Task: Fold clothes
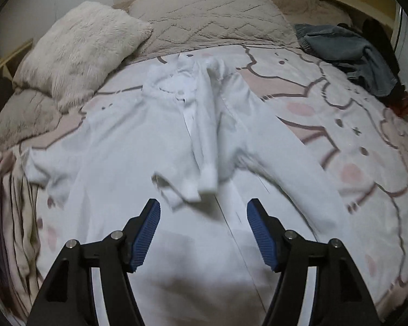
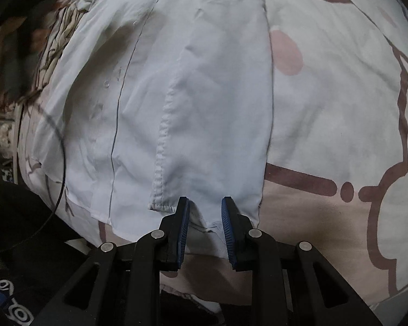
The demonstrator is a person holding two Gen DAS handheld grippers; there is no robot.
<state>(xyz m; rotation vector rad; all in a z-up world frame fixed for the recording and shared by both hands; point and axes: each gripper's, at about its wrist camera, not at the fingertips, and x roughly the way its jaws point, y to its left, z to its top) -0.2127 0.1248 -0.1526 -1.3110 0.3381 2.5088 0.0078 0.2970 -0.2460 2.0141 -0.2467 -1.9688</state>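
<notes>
On the bed's pale patterned cover [image 1: 353,141] lies a white button-front cotton shirt [image 1: 138,135], long axis running from collar near the pillows to hem nearest both cameras, one sleeve folded down its front. Left gripper [image 1: 203,210] hangs above it, jaws wide, empty. Right gripper [image 2: 205,206] has narrowly parted jaws straddling the hem; grip unclear.

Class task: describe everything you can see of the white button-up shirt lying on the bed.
The white button-up shirt, thin, creased woven cotton by its look, lies front up on the patterned bedspread, collar toward the pillows. One cuffed sleeve is folded across its chest; the other trails sideways. Buttons line the placket. The right gripper straddles its stitched bottom hem.
</notes>
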